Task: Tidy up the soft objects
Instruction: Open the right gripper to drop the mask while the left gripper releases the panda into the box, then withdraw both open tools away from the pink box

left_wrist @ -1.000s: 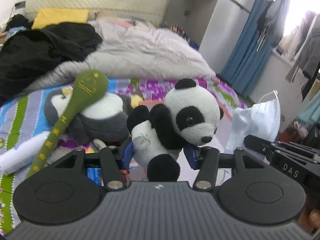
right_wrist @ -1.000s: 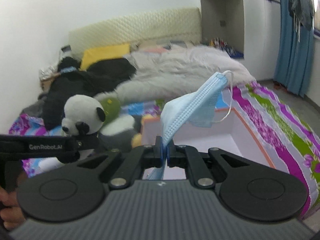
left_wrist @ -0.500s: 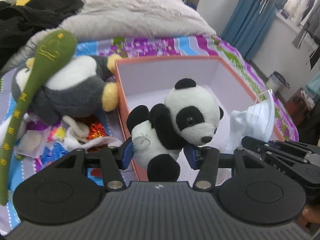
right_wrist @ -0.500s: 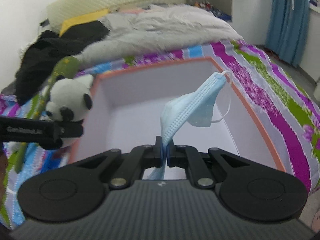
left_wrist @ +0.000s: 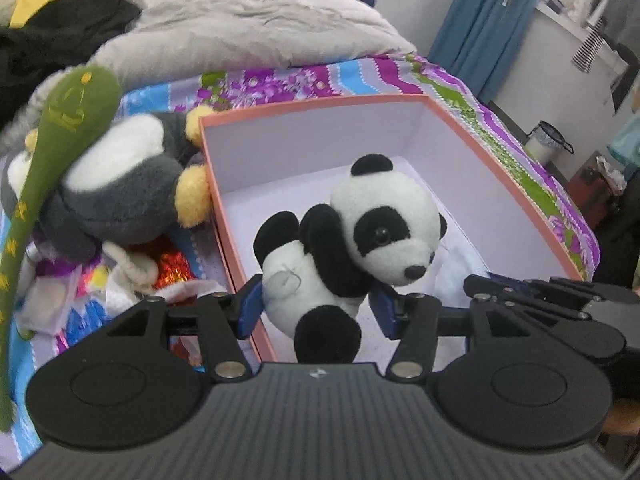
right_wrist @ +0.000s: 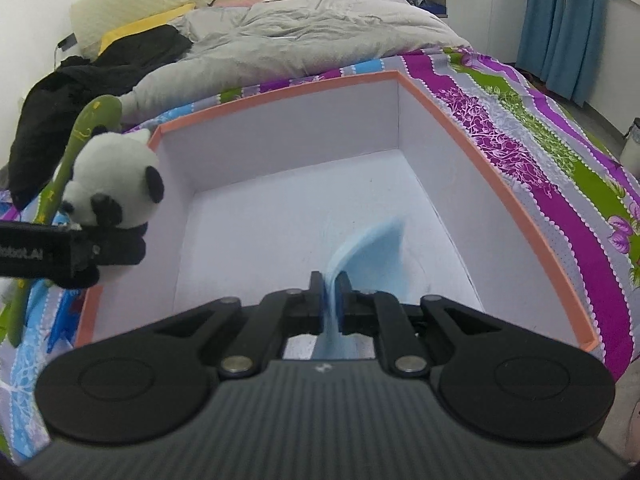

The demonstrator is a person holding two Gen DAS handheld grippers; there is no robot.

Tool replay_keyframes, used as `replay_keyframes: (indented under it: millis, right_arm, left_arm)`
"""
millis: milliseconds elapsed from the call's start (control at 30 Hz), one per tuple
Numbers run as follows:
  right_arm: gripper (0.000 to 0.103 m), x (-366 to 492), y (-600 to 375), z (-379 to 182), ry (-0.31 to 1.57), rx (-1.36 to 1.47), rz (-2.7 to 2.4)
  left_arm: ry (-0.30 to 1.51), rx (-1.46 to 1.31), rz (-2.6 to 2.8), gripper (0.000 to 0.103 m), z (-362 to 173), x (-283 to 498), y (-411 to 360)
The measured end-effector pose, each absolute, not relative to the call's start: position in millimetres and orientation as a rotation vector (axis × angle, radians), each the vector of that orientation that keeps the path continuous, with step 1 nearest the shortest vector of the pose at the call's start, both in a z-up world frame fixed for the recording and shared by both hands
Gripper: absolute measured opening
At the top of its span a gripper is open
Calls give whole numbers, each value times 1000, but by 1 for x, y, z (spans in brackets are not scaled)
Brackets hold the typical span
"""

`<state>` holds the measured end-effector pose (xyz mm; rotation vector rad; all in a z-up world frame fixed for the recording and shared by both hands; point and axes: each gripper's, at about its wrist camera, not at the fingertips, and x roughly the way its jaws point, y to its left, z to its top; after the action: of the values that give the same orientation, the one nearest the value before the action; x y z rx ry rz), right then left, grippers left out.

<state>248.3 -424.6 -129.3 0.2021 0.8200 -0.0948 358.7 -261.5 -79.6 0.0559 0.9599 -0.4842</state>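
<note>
A bedroom: a bed under a bright purple, green and blue patterned sheet (right_wrist: 532,132), a rumpled grey duvet (right_wrist: 320,36) heaped behind, blue curtains (right_wrist: 560,20) at the far wall. On the sheet sits the landmark — an open cardboard box with a salmon-orange rim and white inside (right_wrist: 492,184).

The left gripper (left_wrist: 316,304) pinches a small black-and-white plush panda (left_wrist: 360,236) by its body between blue pads, holding it above the box's near left corner, not yet resting on the floor as far as I can tell. The right gripper (right_wrist: 329,300) is pressed almost together on a pale blue pleated face mask (right_wrist: 368,252); the mask's free end droops onto the box floor near the right wall.

Left of the box, outside it, lie a grey-and-white plush penguin with yellow feet (left_wrist: 116,188) and a long green fabric spoon-shaped toy (left_wrist: 60,128), over loose wrappers.

The step in hand looks like the drop-off — both items brought over the box for release. The next move calls for spreading the right jaws so the mask falls flat, then lowering the panda and letting go.

Both grippers point forward and tilted down into the box, side by side, the left one near the left wall.
</note>
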Motion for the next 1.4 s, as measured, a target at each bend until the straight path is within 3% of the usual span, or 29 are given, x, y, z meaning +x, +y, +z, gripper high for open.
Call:
replay_keyframes:
  millis: [33, 100, 833, 1133, 1400]
  right_arm:
    - [40, 248, -425, -129, 822, 206, -95]
    - [51, 248, -426, -126, 814, 215, -91]
    - [51, 132, -362, 4, 395, 243, -33]
    - [51, 79, -308, 13, 368, 216, 53]
    - [51, 52, -271, -1, 409, 204, 101]
  left_arm:
    - [954, 61, -485, 71, -77, 358, -261]
    - [934, 49, -497, 71, -71, 355, -258]
    - [572, 27, -494, 71, 60, 213, -157]
    - [558, -14, -434, 71, 64, 149, -95]
    - [619, -83, -364, 71, 37, 113, -39]
